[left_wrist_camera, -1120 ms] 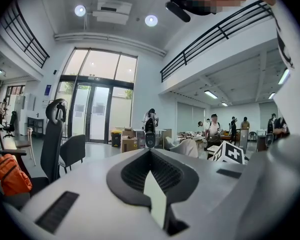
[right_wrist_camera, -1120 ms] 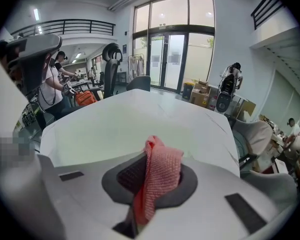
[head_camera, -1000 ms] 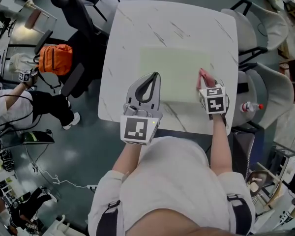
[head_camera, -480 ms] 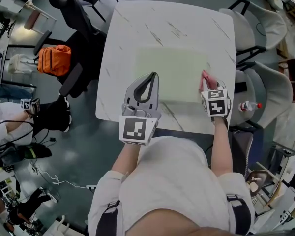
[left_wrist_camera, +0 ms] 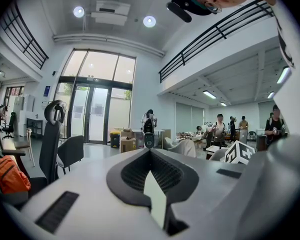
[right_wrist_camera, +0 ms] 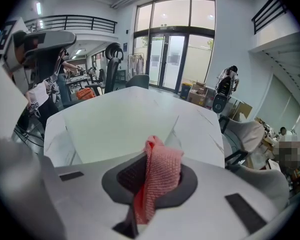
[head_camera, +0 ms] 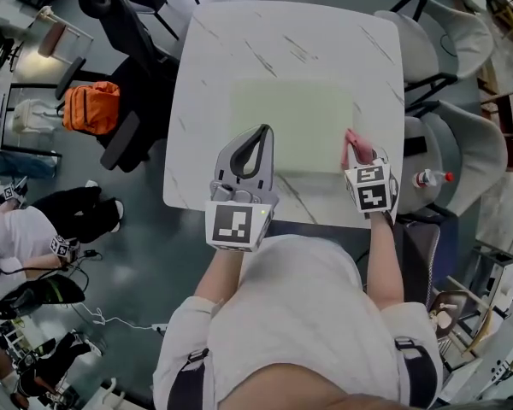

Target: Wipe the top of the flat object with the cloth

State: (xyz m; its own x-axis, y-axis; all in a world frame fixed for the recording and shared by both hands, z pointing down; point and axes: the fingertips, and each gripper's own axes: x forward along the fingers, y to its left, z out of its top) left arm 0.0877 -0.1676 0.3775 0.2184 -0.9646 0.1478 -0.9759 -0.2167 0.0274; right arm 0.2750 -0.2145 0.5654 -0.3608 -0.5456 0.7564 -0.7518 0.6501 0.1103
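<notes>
The right gripper (head_camera: pixel 356 152) is clenched on a pink-red knitted cloth (right_wrist_camera: pixel 159 176), which bunches up between its jaws and sits at the 3 o'clock edge of the pale green flat rectangular sheet (head_camera: pixel 291 122). Whether the cloth presses on the sheet or only hangs over its edge cannot be told. The sheet lies mid-way across the white marble-look table (head_camera: pixel 209 58), and its top shows no streak or mark that would tell wiped from unwiped. By my reading the wipe is at one end of a pass, with the whole stretch toward 9 o'clock open to cover. The left gripper (head_camera: pixel 266 131) has its jaws drawn together on nothing, near the sheet's 7 o'clock corner, so a full sweep across would run toward it. Bare tabletop borders the sheet on all sides, widest toward 12 o'clock. A grey chair (head_camera: pixel 466 148) stands off the table at 3 o'clock.
</notes>
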